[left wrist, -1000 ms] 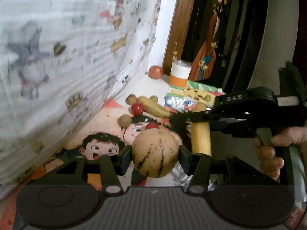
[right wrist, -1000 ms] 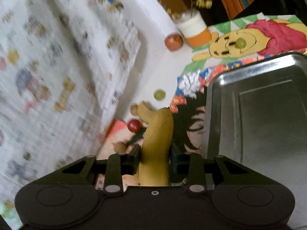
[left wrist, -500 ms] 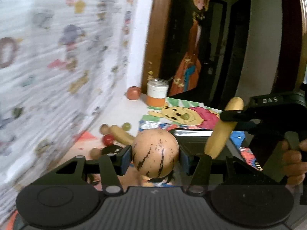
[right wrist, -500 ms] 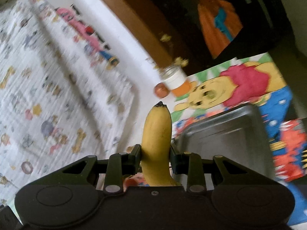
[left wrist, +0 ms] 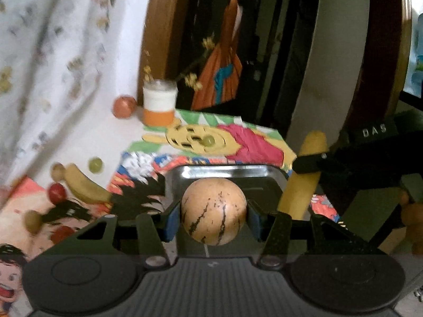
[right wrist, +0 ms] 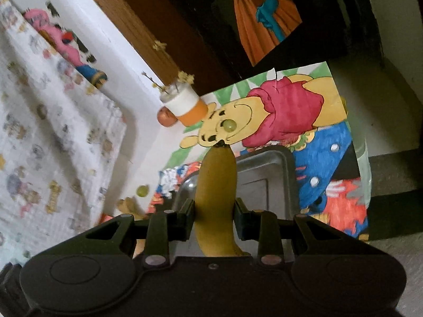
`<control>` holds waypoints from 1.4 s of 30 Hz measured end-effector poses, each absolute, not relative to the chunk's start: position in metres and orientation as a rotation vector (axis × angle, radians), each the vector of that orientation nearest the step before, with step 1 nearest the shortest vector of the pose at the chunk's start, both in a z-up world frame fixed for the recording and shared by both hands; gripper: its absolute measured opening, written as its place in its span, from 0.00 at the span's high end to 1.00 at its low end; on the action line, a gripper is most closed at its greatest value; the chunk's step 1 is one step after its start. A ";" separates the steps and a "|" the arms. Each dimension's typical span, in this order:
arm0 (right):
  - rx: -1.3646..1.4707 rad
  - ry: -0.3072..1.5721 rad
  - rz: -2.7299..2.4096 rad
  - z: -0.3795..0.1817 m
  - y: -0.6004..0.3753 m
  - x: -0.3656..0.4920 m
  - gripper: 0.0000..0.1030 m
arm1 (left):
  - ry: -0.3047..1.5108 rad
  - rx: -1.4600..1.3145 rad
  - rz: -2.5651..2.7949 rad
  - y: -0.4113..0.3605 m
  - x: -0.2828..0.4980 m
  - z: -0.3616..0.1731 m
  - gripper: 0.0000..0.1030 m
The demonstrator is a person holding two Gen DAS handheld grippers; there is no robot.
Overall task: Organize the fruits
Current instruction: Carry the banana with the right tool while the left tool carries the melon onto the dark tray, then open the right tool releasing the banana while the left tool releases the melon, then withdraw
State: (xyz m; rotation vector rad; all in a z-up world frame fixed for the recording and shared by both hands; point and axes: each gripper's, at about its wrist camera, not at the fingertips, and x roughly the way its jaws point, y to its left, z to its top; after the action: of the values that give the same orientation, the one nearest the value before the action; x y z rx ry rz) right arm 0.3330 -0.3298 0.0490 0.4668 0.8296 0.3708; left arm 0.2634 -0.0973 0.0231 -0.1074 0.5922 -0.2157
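A round tan melon point(left wrist: 213, 210) with dark streaks is clamped in my left gripper point(left wrist: 212, 220), in the air in front of a metal tray point(left wrist: 227, 170). My right gripper point(right wrist: 214, 220) is shut on a yellow banana point(right wrist: 215, 192) that points up over the tray's point(right wrist: 267, 185) left part. From the left wrist view that same banana point(left wrist: 304, 177) and the right gripper point(left wrist: 310, 163) show at the right, above the tray's right corner. More fruit lies on the table at the left: another banana point(left wrist: 83, 183), a red fruit point(left wrist: 56, 192), green grapes point(left wrist: 95, 164) and an orange fruit point(left wrist: 123, 106).
A white and orange cup point(left wrist: 159, 102) with dried flowers stands at the back beside the orange fruit. Cartoon drawings point(left wrist: 224, 142) cover the table under the tray, one grape point(right wrist: 229, 125) on the bear picture. A patterned cloth point(left wrist: 53, 52) hangs at the left. A hand point(left wrist: 413, 224) grips the right tool.
Both grippers have swung right, from the fruit pile towards the metal tray, each keeping its fruit. The tray now sits straight behind the melon, and the banana stands higher over the tray.
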 end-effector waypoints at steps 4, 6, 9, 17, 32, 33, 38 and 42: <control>0.459 0.864 0.395 0.042 -0.327 0.359 0.68 | 0.620 -0.089 -0.214 -0.100 0.281 0.009 0.45; 0.447 0.873 0.404 0.039 -0.324 0.370 0.67 | 0.628 -0.084 -0.213 -0.100 0.289 0.005 0.45; 0.447 0.889 0.415 0.032 -0.319 0.386 0.67 | 0.639 -0.076 -0.218 -0.101 0.301 0.000 0.45; 0.489 0.923 0.423 0.007 -0.310 0.410 0.67 | 0.682 -0.082 -0.246 -0.107 0.316 -0.013 0.45; 0.481 0.954 0.463 -0.005 -0.294 0.414 0.67 | 0.680 -0.083 -0.252 -0.108 0.313 -0.013 0.44; 0.483 0.953 0.461 -0.004 -0.295 0.413 0.66 | 0.675 -0.082 -0.251 -0.108 0.311 -0.011 0.44; 0.489 0.947 0.446 0.000 -0.301 0.404 0.56 | 0.654 -0.081 -0.247 -0.106 0.301 -0.002 0.38; 0.492 0.924 0.430 0.014 -0.308 0.390 0.46 | 0.630 -0.089 -0.236 -0.103 0.289 0.009 0.30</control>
State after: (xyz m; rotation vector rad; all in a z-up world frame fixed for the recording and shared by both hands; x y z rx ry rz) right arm 0.3902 -0.3083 0.0141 0.4919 0.9244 0.4299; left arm 0.2889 -0.1030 0.0091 -0.0889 0.6303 -0.2364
